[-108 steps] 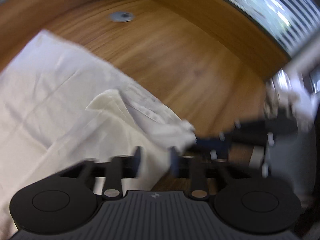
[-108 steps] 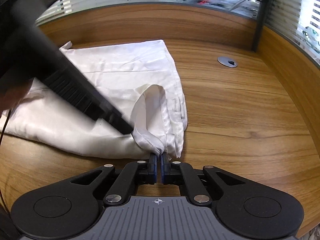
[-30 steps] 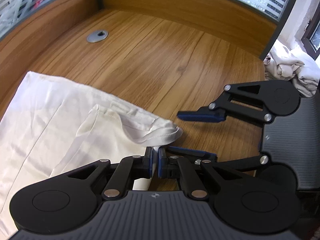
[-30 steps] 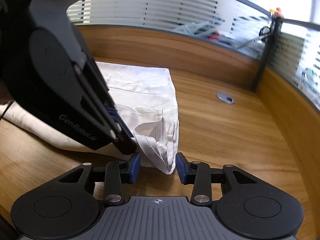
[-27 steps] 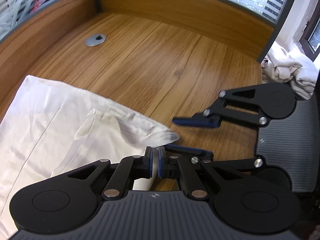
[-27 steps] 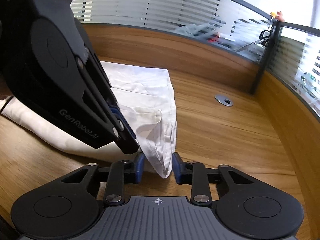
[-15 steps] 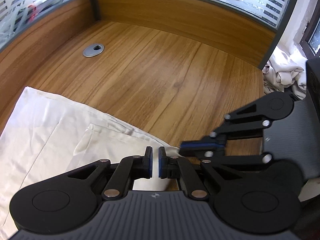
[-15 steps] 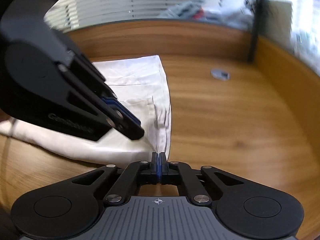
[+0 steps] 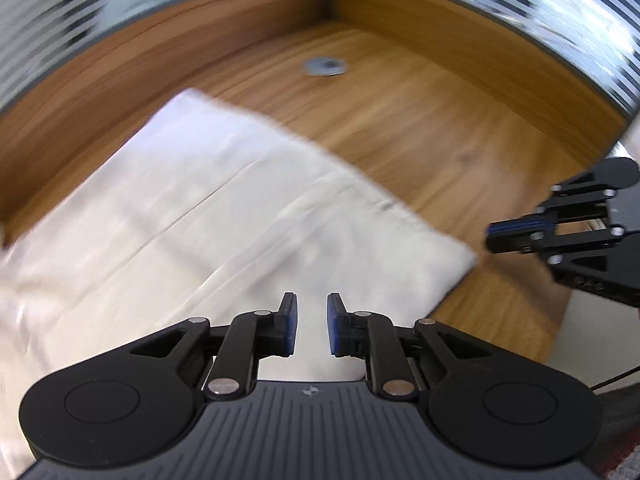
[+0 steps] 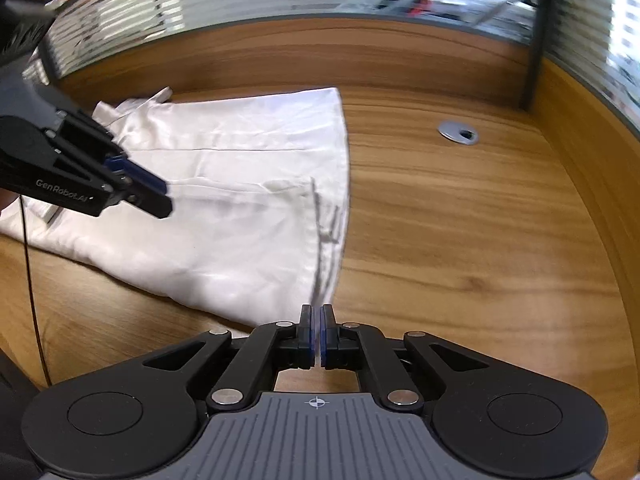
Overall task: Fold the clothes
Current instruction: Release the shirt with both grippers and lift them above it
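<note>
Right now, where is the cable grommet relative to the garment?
The round metal grommet sits in the wooden desk near the back corner, apart from and right of the white garment in the right wrist view; in the left wrist view, beyond it.

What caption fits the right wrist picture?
Right gripper pinching a white garment's corner on a wooden desk.

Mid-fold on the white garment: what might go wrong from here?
1. The right gripper has its jaws pinched on just the near corner of the white cloth garment; a tug may slip it free.
2. The left gripper hangs open over the cloth, so a one-sided pull could skew it across the wooden desk.
</note>
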